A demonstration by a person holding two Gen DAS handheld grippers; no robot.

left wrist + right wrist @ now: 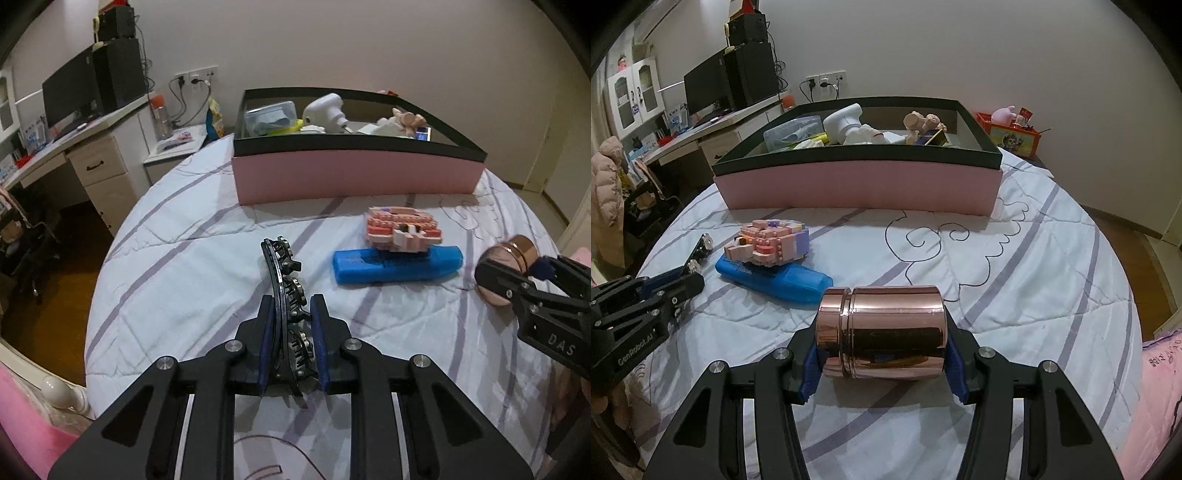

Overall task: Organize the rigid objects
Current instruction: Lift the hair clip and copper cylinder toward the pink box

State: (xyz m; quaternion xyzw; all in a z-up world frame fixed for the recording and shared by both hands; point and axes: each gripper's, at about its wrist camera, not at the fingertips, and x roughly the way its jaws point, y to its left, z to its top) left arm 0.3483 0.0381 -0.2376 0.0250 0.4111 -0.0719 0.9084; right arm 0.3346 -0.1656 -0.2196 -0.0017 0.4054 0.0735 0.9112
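Several items are lying in the box (857, 184) near the bed's (1034, 280) far edge, while the left gripper (291, 332) is pinching a black curved strip (282, 280), the right gripper (882, 354) is clamping a copper tin (886, 332), and a block toy (772, 240) and blue case (783, 280) are waiting mid-bed.

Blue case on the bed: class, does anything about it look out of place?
Yes. The pink brick model sits on top of the blue case, overhanging its edge, rather than on the bedcover by itself.

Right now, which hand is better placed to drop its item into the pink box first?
Right. Its fingers clamp the copper canister, facing the pink box; the left gripper only just closed on the black curved piece.
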